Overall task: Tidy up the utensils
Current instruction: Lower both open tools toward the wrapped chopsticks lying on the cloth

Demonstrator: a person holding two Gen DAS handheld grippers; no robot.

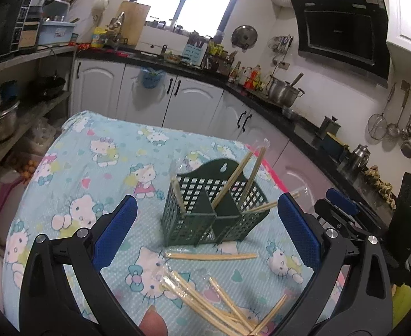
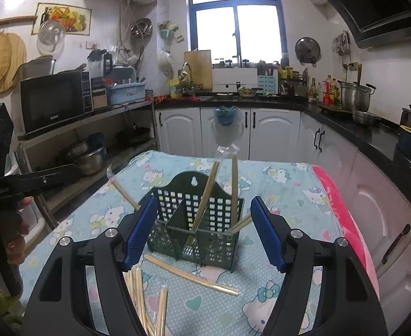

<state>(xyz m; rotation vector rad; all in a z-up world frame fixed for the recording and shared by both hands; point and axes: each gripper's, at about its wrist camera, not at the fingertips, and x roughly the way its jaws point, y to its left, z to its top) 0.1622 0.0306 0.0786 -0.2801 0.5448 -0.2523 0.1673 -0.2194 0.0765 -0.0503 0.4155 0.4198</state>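
A dark green perforated utensil basket [image 1: 213, 210] stands on the Hello Kitty cloth; it also shows in the right wrist view [image 2: 197, 224]. Several wrapped chopstick pairs [image 1: 234, 176] lean in its compartments. One wrapped pair [image 1: 211, 256] lies flat in front of it, also seen in the right wrist view [image 2: 191, 275]. More wrapped pairs [image 1: 219, 302] lie in a loose pile near me. My left gripper [image 1: 208, 224] is open and empty, just short of the basket. My right gripper [image 2: 202, 229] is open and empty, framing the basket. The right gripper also shows at the right of the left wrist view [image 1: 342, 204].
The table [image 1: 87, 151] wears a light blue cartoon cloth with a pink edge [image 2: 342, 210] on the right. White cabinets [image 2: 275, 131] and a black counter run behind and to the right. A metal shelf [image 2: 74, 140] with a microwave and pots stands left.
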